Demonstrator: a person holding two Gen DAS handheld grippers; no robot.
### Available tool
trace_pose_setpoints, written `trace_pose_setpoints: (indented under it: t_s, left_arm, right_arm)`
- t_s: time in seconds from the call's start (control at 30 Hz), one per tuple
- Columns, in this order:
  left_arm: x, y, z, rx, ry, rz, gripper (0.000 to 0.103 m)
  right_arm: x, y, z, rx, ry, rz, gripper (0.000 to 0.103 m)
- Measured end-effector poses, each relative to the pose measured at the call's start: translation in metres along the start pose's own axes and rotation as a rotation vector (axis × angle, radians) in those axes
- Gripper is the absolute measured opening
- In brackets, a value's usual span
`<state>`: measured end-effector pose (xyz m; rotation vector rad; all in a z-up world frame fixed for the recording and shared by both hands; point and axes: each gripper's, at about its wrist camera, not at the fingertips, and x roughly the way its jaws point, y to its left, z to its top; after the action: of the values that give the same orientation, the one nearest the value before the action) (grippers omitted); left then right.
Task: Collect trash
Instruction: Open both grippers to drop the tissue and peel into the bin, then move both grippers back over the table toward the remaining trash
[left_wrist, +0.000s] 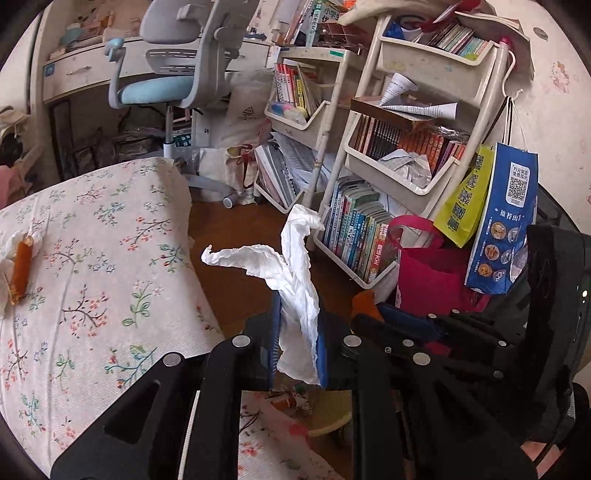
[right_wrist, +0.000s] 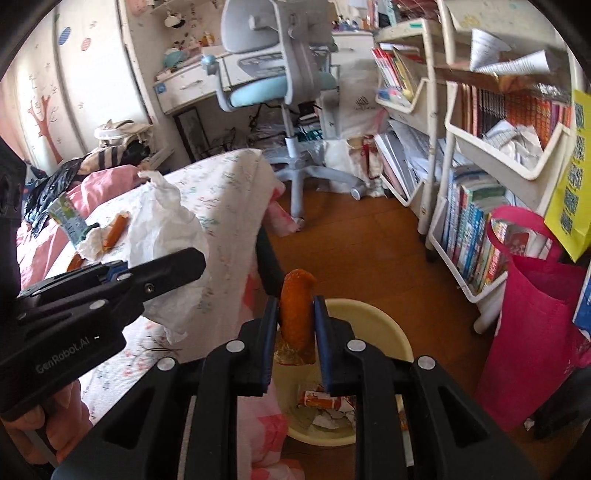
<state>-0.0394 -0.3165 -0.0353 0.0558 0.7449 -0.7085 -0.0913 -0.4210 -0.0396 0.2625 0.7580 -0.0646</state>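
- The right gripper (right_wrist: 295, 325) was above the yellow bin (right_wrist: 373, 325) by the bed (right_wrist: 221, 177). An orange wrapper (right_wrist: 295, 314) sat between its fingers. The fingers were a little apart, with a small gap on one side, so the hold looked loose.
- Best was to open wider right there, so the wrapper fell into the bin.
- The left gripper (left_wrist: 299, 332) was nearly closed. It pinched a white tissue (left_wrist: 291, 269) just beside the bin.
- It should move over the bin before it lets go.
- More wrappers (right_wrist: 114, 229) lay on the bed.
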Motion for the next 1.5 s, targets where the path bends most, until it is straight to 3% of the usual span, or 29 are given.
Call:
trace_pose_setpoints:
  t_s: [0.07,0.27,0.43,0.57,0.87,1.0,1.2,1.5]
  left_arm:
    - [0.010,-0.005,0.004,-0.004,0.008,0.005,0.020]
    - [0.018,-0.012,0.013,-0.019,-0.011,0.025,0.048]
    - [0.001,-0.005,0.017,-0.016,-0.047,0.066,0.065]
    - [-0.018,0.009,0.021,-0.022,-0.076,0.128,0.079]
    - [-0.075,0.066,0.019,-0.050,-0.142,0.283,0.094]
    - [-0.095,0.106,0.009,-0.154,-0.180,0.366,0.096]
    - [-0.107,0.163,-0.001,-0.313,-0.146,0.495,0.096]
    - [-0.139,0.233,-0.024,-0.470,-0.152,0.576,0.096]
  right_arm:
    - [-0.002,-0.006,0.000,0.026,-0.012,-0.023,0.058]
    - [-0.009,-0.015,0.004,0.081,-0.040,-0.035,0.064]
    - [-0.015,-0.008,0.010,0.077,-0.074,-0.014,0.067]
    - [-0.017,0.008,0.015,0.041,-0.094,-0.002,0.075]
    - [-0.006,0.055,0.016,-0.075,-0.077,0.035,0.079]
    - [0.001,0.086,0.011,-0.147,-0.067,0.070,0.084]
    - [0.013,0.132,0.001,-0.284,-0.061,0.097,0.087]
    - [0.030,0.166,-0.006,-0.350,-0.021,0.126,0.088]
